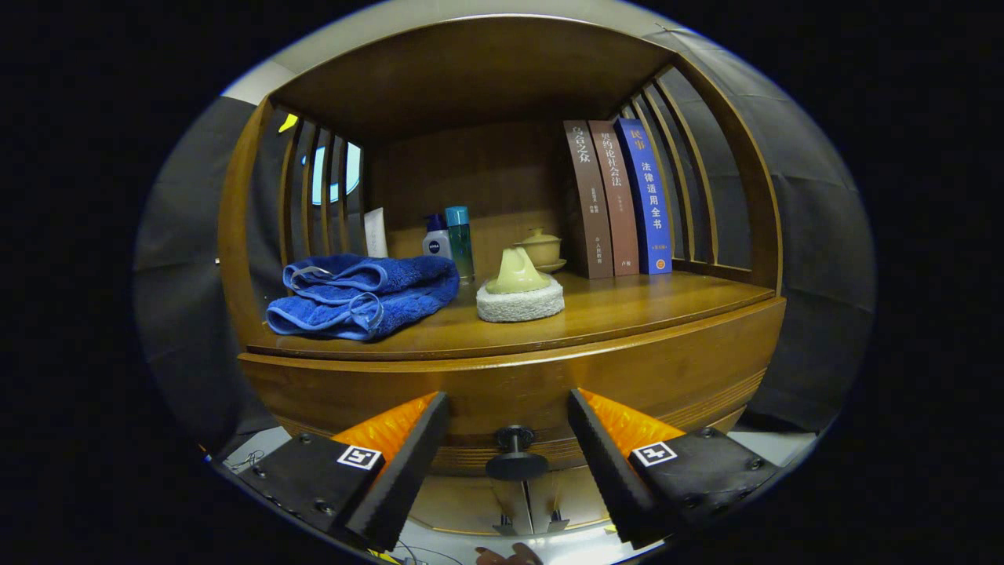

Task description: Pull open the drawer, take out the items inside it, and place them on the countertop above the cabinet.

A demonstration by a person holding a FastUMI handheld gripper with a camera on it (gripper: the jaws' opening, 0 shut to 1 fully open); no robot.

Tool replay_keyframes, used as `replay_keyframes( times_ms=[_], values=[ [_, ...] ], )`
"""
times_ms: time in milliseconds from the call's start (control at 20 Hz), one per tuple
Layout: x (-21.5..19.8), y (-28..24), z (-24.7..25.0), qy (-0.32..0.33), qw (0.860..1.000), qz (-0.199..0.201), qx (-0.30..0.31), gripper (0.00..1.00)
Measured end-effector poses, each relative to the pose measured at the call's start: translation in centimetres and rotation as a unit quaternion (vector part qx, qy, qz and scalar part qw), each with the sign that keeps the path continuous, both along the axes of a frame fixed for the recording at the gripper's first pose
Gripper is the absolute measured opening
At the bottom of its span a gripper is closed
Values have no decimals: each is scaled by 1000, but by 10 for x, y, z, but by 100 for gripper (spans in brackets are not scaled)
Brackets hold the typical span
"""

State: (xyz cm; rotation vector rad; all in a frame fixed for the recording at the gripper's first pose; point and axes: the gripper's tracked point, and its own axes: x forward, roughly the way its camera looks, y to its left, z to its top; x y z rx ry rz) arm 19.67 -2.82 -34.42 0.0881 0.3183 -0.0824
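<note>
- On the countertop (627, 310), from left to right: a folded blue towel (365, 294), then a sponge (519, 297).
- The drawer (549, 377) below looks closed, with its knob (515, 453) sticking out; this fits either an unopened drawer or one emptied and closed again.
- The gripper (508, 439) is wide open, with the knob between its fingers, neither touching it.
</note>
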Motion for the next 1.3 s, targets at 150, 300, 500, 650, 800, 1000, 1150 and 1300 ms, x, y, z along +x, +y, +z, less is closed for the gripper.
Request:
replay_keyframes(
  times_ms=[150, 300, 500, 650, 800, 1000, 1150, 1300],
  values=[
    [0, 1, 0, -5, 1000, -1, 3, 100],
    [0, 1, 0, -3, 1000, -1, 3, 100],
    [-6, -1, 0, 7, 1000, 0, 2, 100],
    [-17, -3, 15, -4, 1000, -1, 1, 100],
    [-32, 2, 44, -17, 1000, 10, -3, 100],
    [-60, 3, 103, -46, 998, 23, -27, 100],
    [-76, 5, 160, -56, 997, 26, -37, 99],
    [-85, 11, 225, -80, 996, 38, -24, 99]
  ],
)
